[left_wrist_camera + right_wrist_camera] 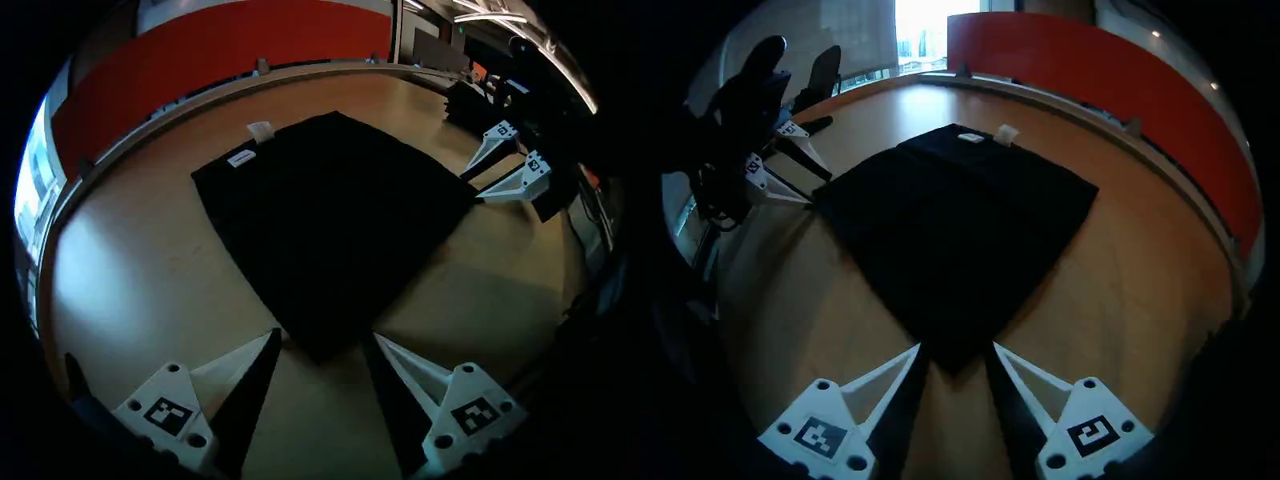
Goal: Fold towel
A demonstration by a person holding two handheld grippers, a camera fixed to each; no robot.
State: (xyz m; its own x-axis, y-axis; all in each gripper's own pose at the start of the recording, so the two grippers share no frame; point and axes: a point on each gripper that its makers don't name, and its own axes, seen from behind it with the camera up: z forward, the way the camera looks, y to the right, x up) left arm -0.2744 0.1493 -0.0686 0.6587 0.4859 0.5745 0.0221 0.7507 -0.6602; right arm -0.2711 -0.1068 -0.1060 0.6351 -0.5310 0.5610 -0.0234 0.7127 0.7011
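1. Left gripper view: we see a black towel [328,232] lying flat on the wooden table [136,264], with 1 corner pointing at us.
2. That corner sits between the fingers of the left gripper [325,334], whose jaws stand wide and press on nothing.
3. In the right gripper view, the right gripper [955,346] is spread just as wide astride the neighbouring corner, also empty.
4. We judge the towel soft, light and limp. Lifted, it should drape and sag rather than keep its shape.
5. Its edge looks thin and lies close against the wood, so the fingers would need to come in low to get under it.
6. The smooth table may let the cloth slide away instead of being pinched.
7. The best hold looks like these 2 corners, 1 per gripper, each taken a little way in from the tip.
8. Raised together, they could travel toward the far edge, where a white tag [242,158] lies.
9. We cannot tell whether the towel is 1 layer or already doubled, so a shallow pinch might catch only the top layer.
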